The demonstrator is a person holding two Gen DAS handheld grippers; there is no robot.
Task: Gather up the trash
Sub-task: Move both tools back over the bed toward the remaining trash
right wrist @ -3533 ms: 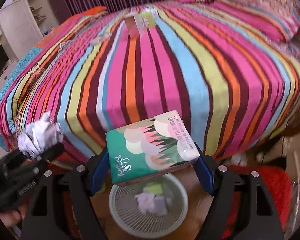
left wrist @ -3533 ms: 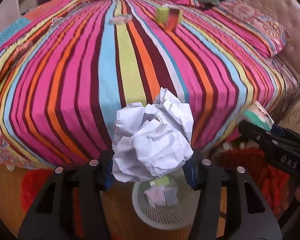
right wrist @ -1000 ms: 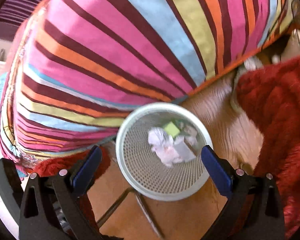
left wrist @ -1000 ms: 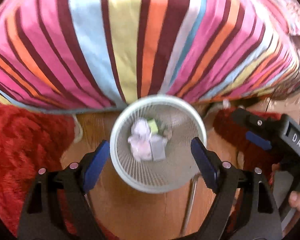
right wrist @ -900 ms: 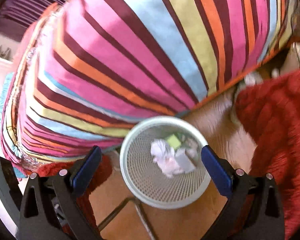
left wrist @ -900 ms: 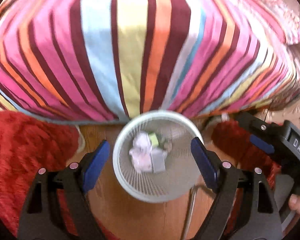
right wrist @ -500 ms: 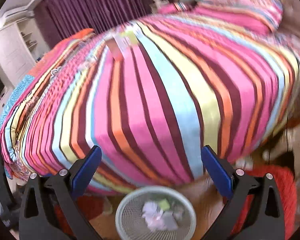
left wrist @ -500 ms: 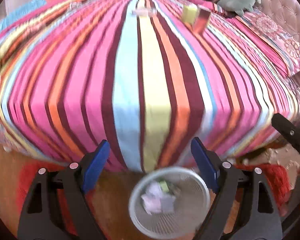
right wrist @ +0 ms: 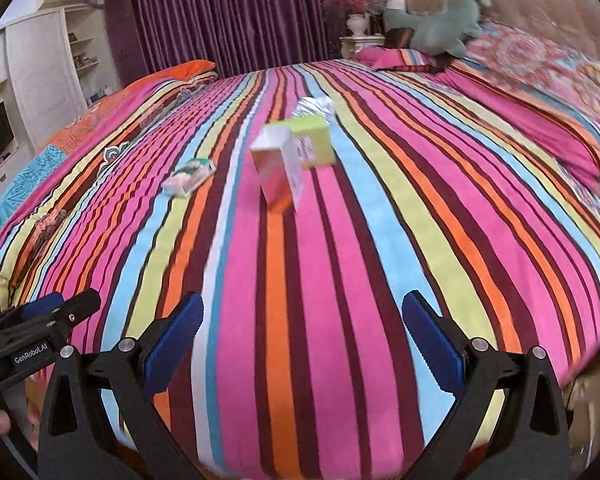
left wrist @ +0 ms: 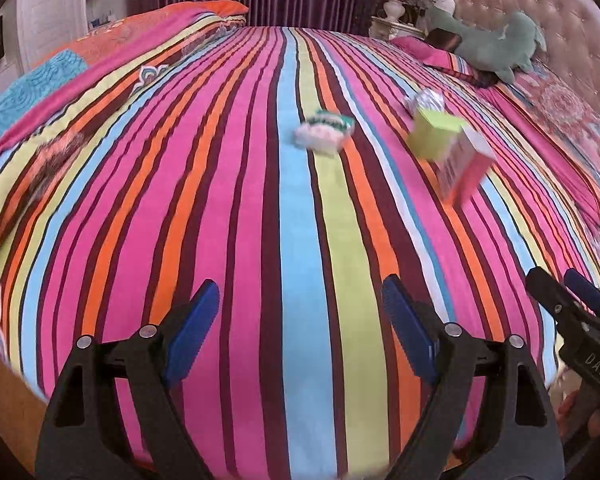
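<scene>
Both tongs, left (left wrist: 298, 316) and right (right wrist: 300, 328), released over striped bed (left wrist: 236, 208); purple curtain (right wrist: 228, 12) far; "GenRobot.AI" and "DAS" readable on tongs.

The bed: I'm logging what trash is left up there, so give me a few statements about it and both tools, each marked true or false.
1. Both the left tool and the right tool are open and hold nothing. True.
2. A pink-and-white box stands upright on the striped bedspread. True.
3. The yellow-green box lies nearer the tools than the pink-and-white box. False: it sits behind it, farther up the bed.
4. A small green-and-white packet lies flat, apart from the boxes. True.
5. The crumpled silvery wrapper sits at the near edge of the bed. False: it is beyond the yellow-green box.
</scene>
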